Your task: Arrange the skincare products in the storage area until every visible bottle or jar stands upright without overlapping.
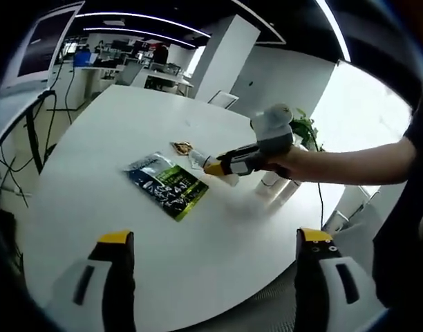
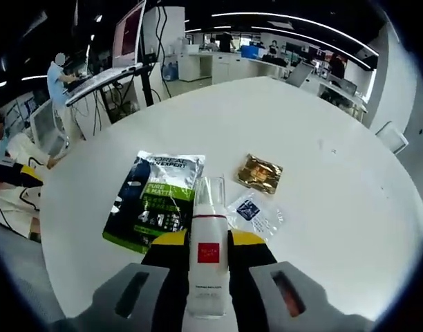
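Skincare items on the white desk (image 2: 350,173) numbered at least five. One white bottle with a clear cap and a red label (image 2: 208,259) lay lengthwise between the fingers of the right gripper (image 2: 207,243), which were closed narrowly against its sides, the cap pointing forward past the yellow tips. One dark green-and-black sachet (image 2: 155,200) lay flat just ahead and to the left of those fingers, one small clear packet with a blue mark (image 2: 254,213) just ahead to the right, and one gold foil packet (image 2: 260,173) beyond that.

In the left gripper view, the left gripper (image 1: 215,238) had its fingers spread wide and empty, well short of the sachet (image 1: 167,183). Past the right gripper (image 1: 218,166), what seemed to be two white tubes (image 1: 277,187) rested on the desk, too blurred to count surely.
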### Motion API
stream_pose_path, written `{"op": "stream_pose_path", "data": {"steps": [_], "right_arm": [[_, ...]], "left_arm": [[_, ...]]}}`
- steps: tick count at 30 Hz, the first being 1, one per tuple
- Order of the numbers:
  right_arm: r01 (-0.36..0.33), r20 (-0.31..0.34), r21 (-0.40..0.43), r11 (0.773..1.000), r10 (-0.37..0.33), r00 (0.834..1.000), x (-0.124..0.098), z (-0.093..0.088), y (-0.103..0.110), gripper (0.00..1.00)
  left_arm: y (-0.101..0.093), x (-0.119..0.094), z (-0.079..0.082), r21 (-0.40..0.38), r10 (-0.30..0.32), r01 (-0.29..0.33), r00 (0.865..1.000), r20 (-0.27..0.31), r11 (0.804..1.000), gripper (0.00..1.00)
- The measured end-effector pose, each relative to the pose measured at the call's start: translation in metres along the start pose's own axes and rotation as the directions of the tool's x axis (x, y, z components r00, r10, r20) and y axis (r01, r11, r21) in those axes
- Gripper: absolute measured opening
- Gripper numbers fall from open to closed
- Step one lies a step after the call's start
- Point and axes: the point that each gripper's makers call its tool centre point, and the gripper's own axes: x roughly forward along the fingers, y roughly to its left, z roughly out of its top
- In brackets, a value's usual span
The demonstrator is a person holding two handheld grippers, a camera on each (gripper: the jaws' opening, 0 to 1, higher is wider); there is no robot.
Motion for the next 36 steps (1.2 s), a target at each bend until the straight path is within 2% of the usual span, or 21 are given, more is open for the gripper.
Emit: {"op": "stream_pose_path", "data": {"steps": [8, 10, 14, 22, 26, 31, 36], "right_arm": [[-0.026, 0.101, -0.013, 1.0, 0.027, 0.995, -0.025, 0.018, 0.012, 0.2], [-0.032, 0.158, -0.05, 0.998, 0.039, 0.987, -0.033, 0.026, 0.017, 0.2], [-0.054, 0.209, -0.044, 0.998, 0.062, 0.976, -0.052, 0.032, 0.03, 0.2], [-0.075, 0.256, -0.081, 0.994, 0.093, 0.962, -0.072, 0.036, 0.049, 0.2], [-0.087, 0.27, -0.105, 0.991, 0.113, 0.956, -0.081, 0.036, 0.061, 0.2], [-0.103, 0.314, -0.107, 0.989, 0.132, 0.94, -0.095, 0.04, 0.076, 0.2], [-0.105, 0.342, -0.115, 0.988, 0.139, 0.929, -0.107, 0.044, 0.085, 0.2]], "left_arm": [[-0.011, 0.001, 0.012, 0.015, -0.029, 0.029, 0.999, 0.014, 0.999, 0.91], [-0.013, 0.001, 0.013, 0.021, -0.029, 0.028, 1.0, 0.005, 0.999, 0.9], [-0.018, -0.002, 0.016, 0.01, -0.043, 0.043, 0.999, 0.022, 0.999, 0.89], [-0.023, -0.005, 0.018, 0.002, -0.056, 0.056, 0.998, 0.023, 0.998, 0.85], [-0.023, -0.008, 0.025, -0.009, -0.056, 0.057, 0.998, 0.04, 0.998, 0.84], [-0.028, -0.01, 0.033, -0.01, -0.062, 0.063, 0.996, 0.062, 0.998, 0.82], [-0.035, -0.009, 0.036, -0.002, -0.079, 0.079, 0.995, 0.056, 0.997, 0.81]]}}
